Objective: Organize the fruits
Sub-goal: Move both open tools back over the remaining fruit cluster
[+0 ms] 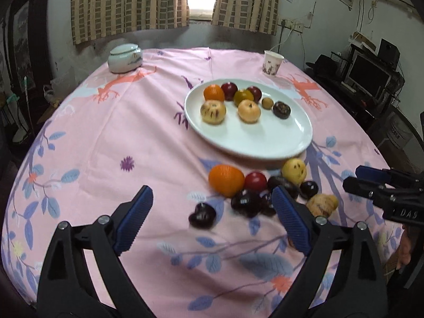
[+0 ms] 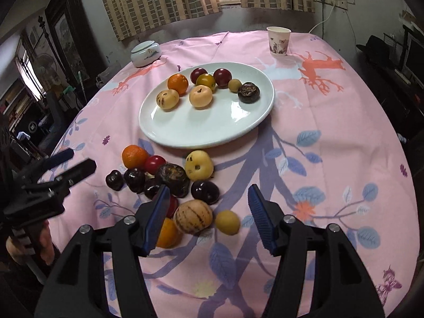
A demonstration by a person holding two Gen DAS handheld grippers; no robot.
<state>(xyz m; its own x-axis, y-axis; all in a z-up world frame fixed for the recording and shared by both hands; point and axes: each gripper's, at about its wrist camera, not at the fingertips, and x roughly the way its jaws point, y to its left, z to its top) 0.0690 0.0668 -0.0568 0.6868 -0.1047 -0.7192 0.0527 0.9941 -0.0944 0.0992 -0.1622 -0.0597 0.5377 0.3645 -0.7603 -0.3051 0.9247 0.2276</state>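
Eight fruits are already sitting on the white plate [image 2: 164, 129], which is lying near the middle of the counter [image 2: 331, 137], toward its far edge. A loose pile of fruits [image 2: 172, 177] is still waiting on the cloth between the plate and the near edge, so the sorting is looking roughly half done. The left hand-held gripper [image 1: 212, 217] is gaping wide and holding nothing; the right hand-held gripper [image 2: 208, 213] is standing partly open, also empty.
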